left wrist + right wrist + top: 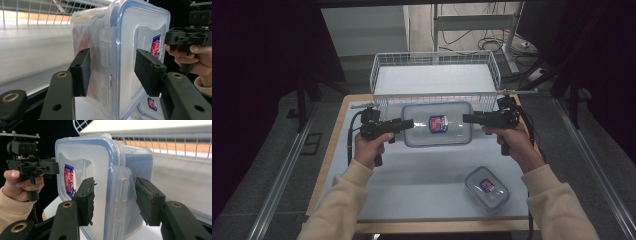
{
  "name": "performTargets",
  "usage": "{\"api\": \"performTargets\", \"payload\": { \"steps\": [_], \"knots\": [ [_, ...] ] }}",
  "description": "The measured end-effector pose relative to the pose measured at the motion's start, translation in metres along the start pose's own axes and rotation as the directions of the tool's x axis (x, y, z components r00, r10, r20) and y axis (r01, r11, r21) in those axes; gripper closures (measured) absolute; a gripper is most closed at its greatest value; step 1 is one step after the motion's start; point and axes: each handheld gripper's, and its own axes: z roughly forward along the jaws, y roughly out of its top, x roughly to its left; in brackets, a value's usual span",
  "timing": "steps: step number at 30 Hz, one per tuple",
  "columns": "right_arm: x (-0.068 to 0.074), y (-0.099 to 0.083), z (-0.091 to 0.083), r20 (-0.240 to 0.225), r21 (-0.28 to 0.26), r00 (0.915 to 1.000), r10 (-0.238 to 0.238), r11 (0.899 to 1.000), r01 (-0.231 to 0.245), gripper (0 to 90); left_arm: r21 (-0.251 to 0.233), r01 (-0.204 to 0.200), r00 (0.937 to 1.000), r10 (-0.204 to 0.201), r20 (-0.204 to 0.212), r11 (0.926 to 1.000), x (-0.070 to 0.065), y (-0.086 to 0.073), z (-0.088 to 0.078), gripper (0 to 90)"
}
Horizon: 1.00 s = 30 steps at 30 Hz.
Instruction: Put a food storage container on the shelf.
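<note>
A large clear box with a blue-rimmed lid [437,125] hangs between my two grippers, just in front of the wire basket. My left gripper [408,123] grips its left end and my right gripper [467,118] its right end. In the left gripper view the pads [82,72] clamp the box [125,37] across lid and body, with the other gripper [190,37] beyond. The right gripper view has its jaws [115,200] straddling the box [100,157] at the side latch, one pad on the lid.
A white wire basket [434,80] stands at the table's far edge, right behind the box. A smaller lidded box [486,187] lies near the front right of the grey table top [422,175]. Dark floor and metal rails flank the table.
</note>
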Motion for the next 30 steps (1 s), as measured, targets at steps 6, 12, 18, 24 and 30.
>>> {"api": "performTargets", "payload": {
  "steps": [6, 12, 18, 24, 30],
  "knots": [
    [0.005, 0.015, -0.006, 0.002, -0.027, 0.9997, -0.025, 0.999, 0.025, 50.3, -0.012, -0.023, 0.9997, 0.023, 0.002, 0.9997, -0.007, 0.017, -0.004, 48.4],
    [0.011, 0.033, -0.013, 0.0, -0.059, 0.9989, -0.046, 0.997, 0.046, 50.7, -0.025, -0.048, 0.9988, 0.048, 0.008, 0.9986, -0.013, 0.034, -0.007, 48.4],
    [0.014, 0.051, -0.019, 0.003, -0.086, 0.9983, -0.059, 0.995, 0.059, 51.5, -0.031, -0.05, 0.9982, 0.051, 0.029, 0.9982, -0.012, 0.047, -0.006, 48.4],
    [0.012, 0.063, -0.019, 0.012, -0.089, 0.9974, -0.071, 0.993, 0.071, 51.5, -0.037, -0.05, 0.9982, 0.051, 0.032, 0.9981, -0.009, 0.057, -0.003, 48.5],
    [0.008, 0.07, -0.017, 0.008, -0.11, 0.9977, -0.067, 0.992, 0.067, 51.5, -0.035, -0.06, 0.9978, 0.061, 0.025, 0.9976, -0.009, 0.07, -0.001, 48.5]
  ]
}}
